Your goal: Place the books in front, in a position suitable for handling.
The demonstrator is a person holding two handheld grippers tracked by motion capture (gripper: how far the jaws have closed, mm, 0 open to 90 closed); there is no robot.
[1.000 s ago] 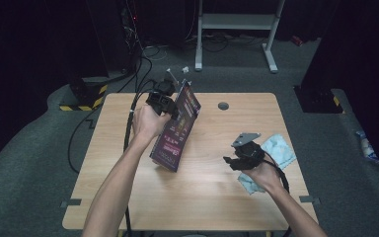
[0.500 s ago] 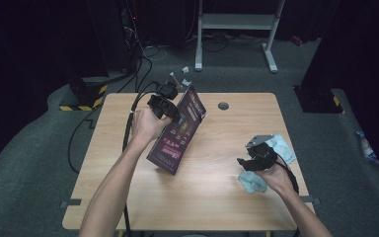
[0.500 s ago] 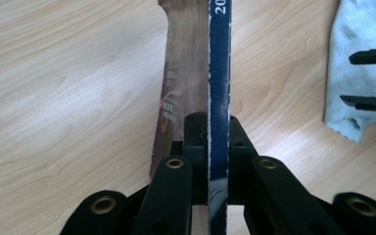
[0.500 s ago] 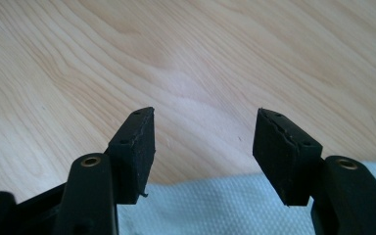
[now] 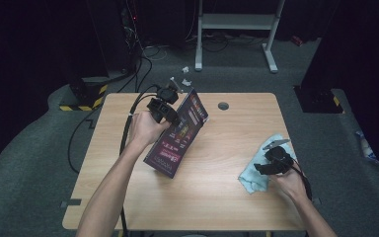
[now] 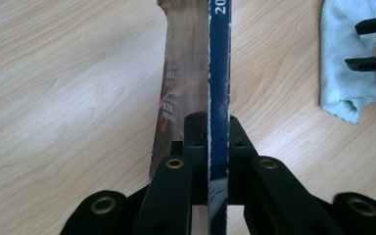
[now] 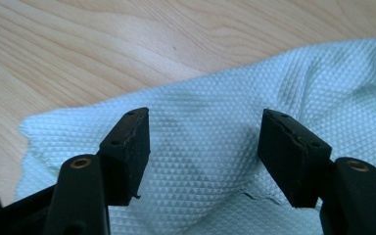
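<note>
A dark flat box (image 5: 177, 136) with pink print stands tilted on the wooden table (image 5: 128, 197), one end resting on the surface. My left gripper (image 5: 170, 114) is shut on its upper edge; in the left gripper view the blue edge of the box (image 6: 219, 73) runs up between the closed jaws of that left gripper (image 6: 208, 128). A light blue cloth (image 5: 256, 170) lies crumpled at the table's right side. My right gripper (image 5: 257, 168) hovers open just over it, and the right gripper view has the cloth (image 7: 205, 147) spread under the right gripper (image 7: 205, 142), nothing held.
A round cable hole (image 5: 223, 105) sits near the table's far edge. A black cable (image 5: 128, 123) trails off the table's left side from my left gripper. A white metal frame (image 5: 237, 34) stands on the floor beyond. The cloth (image 6: 345, 73) also appears at the left gripper view's right.
My right gripper has moved from beside the cloth toward the near edge and lowered over the cloth. The box in my left gripper has tilted slightly more upright.
</note>
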